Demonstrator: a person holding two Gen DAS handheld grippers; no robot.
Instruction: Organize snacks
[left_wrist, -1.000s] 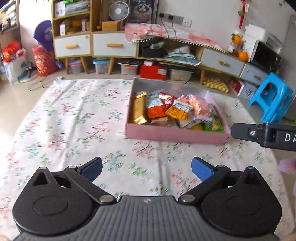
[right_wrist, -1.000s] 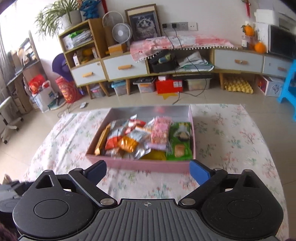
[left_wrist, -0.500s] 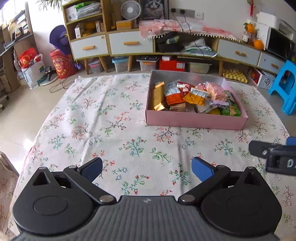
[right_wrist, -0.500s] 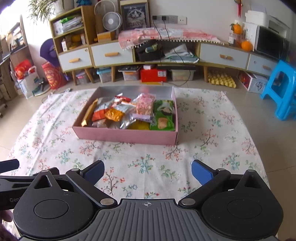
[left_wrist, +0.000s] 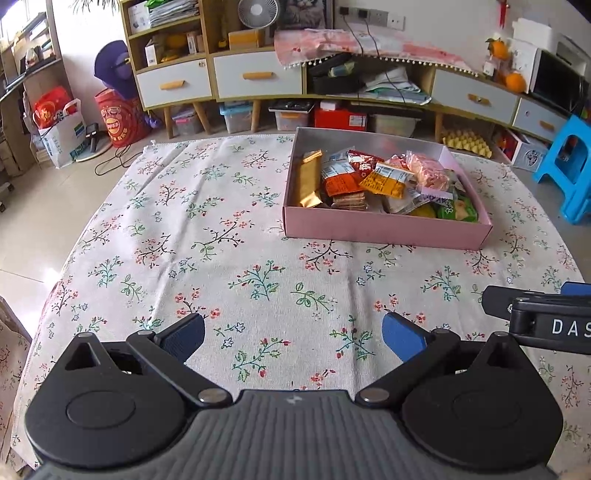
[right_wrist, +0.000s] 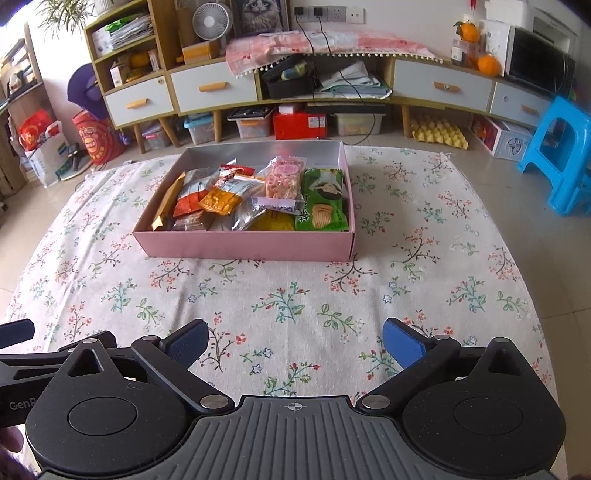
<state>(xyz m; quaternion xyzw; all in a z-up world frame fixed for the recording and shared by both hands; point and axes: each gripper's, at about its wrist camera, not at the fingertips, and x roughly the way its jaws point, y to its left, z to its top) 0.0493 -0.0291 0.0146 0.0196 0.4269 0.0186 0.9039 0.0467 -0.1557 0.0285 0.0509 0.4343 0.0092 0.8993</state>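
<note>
Both claws, left and right, stood wide open and empty over the cloth, near its front edge. Well ahead lay the box, packed with snacks. These looked light, crinkly and slippery, some likely brittle inside; a sealed edge would probably give the safest pinch.

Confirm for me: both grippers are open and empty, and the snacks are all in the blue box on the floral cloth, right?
Not quite: the box is pink, not blue, as the right wrist view shows. The rest holds: left gripper and right gripper are open and empty, snacks inside, on the floral cloth.
</note>
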